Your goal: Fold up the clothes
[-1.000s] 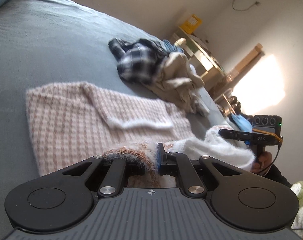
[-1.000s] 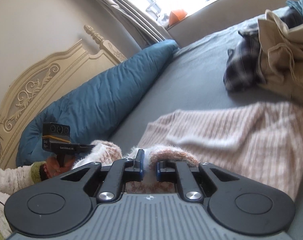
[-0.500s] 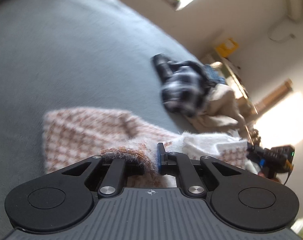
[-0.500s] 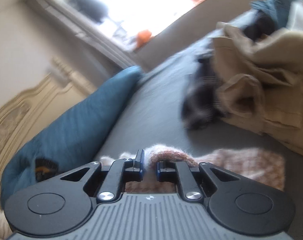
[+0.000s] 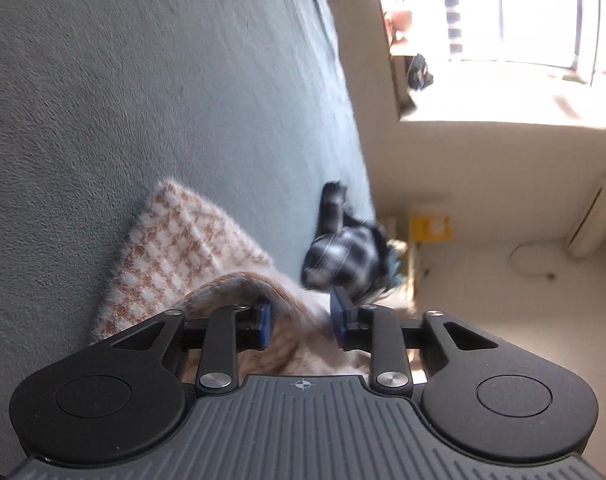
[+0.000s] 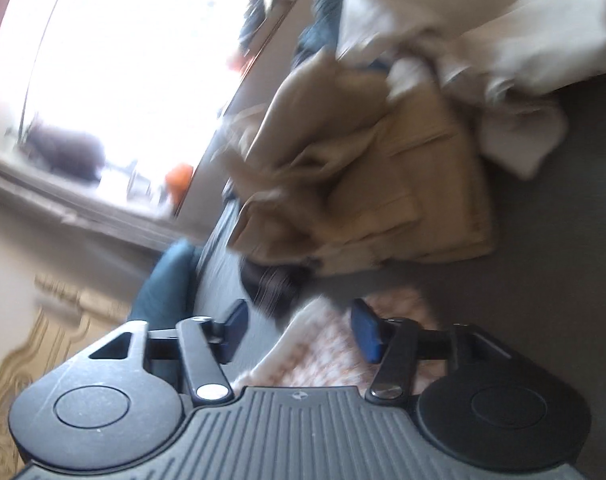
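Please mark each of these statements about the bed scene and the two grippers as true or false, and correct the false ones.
1. The left gripper is clamped shut on the pink sweater. False: its jaws have just been opening and stand apart, with the sweater lying loosely between them.
2. The right gripper is open. True; its jaws have just been opening too.
3. The sweater has one plain colour. False: it has a pink and white check.
4. A beige garment lies in a heap beyond the right gripper. True.
5. The bed cover is bright red. False: it is grey-blue.
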Available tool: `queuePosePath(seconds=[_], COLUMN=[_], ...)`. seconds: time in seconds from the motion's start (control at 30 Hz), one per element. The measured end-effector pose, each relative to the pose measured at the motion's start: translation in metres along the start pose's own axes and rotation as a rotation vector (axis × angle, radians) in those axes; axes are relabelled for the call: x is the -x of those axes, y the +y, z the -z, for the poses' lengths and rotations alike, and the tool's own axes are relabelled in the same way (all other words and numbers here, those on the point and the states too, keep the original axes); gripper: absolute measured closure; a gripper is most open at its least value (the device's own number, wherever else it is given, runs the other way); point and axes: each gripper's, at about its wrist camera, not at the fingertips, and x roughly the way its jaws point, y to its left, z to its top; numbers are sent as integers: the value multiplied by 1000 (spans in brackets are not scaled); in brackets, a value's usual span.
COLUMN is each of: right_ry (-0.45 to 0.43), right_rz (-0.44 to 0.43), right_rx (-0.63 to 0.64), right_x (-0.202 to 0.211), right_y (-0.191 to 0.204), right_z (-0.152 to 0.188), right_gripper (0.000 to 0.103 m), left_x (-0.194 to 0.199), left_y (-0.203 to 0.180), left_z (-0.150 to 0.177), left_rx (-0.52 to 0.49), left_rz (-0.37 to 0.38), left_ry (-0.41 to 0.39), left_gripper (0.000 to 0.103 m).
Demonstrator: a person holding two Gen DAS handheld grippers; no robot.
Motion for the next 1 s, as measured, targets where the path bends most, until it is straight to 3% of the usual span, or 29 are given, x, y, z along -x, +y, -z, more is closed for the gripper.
queuePosePath(seconds=[0.23,0.3,0.4,0.5,0.6,0.67,0.77,0.83,1.0], right_ry=[-9,11,80,171,237,267,258,223,71], right_rz=[21,29,21,1,-63,-56,-20,13,0], right_rx=[56,64,68,75,-39,-154,-254,-300,-384], right_x=[42,59,84,105,119,118,106,94,75], right_y=[15,21,27,33,19,2,-22,-36,-49], right_z=[14,25,55,95,147,180,207,214,201], right_gripper=[33,32,31,28,16,13,13,13,13], left_x=[47,60,69,78,86,89,91,86,75], left_y=[-9,-16,-31,-33,-17,-2,22,29,46], left_z=[-12,-13,12,58,102,130,156,162,147], left_rx=[-12,-48,-202,-324,-336,-327,-378,-430,-335], left_rz=[68,48,-48,-75,-58,-60,-127,-167,-159], left_ry=[-162,-163,-19,155,346,454,468,417,272], left_gripper=[59,58,57,57,55,51,49,49,48])
